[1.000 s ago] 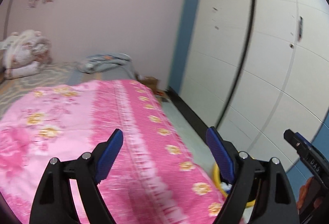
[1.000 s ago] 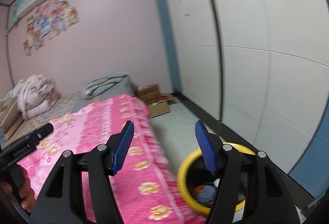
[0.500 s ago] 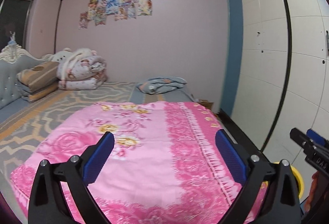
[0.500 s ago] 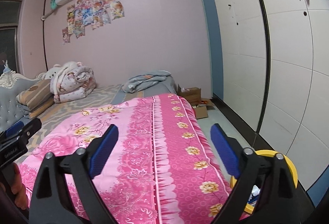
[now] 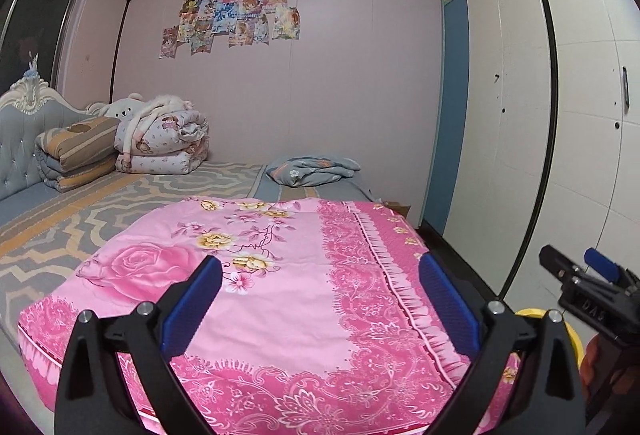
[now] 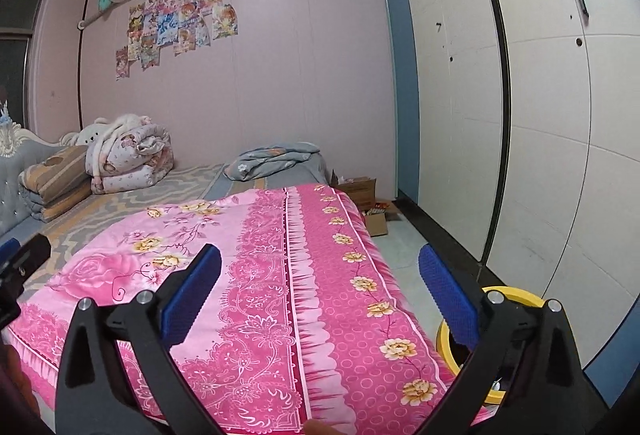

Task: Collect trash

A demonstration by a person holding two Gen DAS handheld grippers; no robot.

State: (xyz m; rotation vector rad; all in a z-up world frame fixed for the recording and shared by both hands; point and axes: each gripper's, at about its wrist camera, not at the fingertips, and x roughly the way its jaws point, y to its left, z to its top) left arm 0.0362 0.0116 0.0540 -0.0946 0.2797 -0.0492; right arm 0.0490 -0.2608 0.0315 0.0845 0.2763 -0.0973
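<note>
My left gripper (image 5: 320,267) stands open over the foot of a bed with a pink flowered bedspread (image 5: 288,315), nothing between its blue pads. My right gripper (image 6: 319,255) hovers over the bedspread's (image 6: 280,275) right edge; its jaws are opening and hold nothing. A yellow-rimmed bin (image 6: 516,295) stands on the floor beside the bed, partly hidden behind the right finger; its rim (image 5: 526,313) also peeks out in the left wrist view. Each gripper shows at the edge of the other's view: the right gripper (image 5: 580,275), the left gripper (image 6: 20,259). No loose trash shows on the bedspread.
A white wardrobe (image 6: 540,115) lines the right wall across a narrow strip of floor. Open cardboard boxes (image 6: 360,191) sit at the bed's far corner. Folded quilts (image 5: 160,139) and a grey-blue blanket (image 5: 312,169) lie at the far end of the bed.
Both views have swung left, away from the bin and wardrobe, and now face along the bed. Both pairs of jaws have spread wider, the right one most.
</note>
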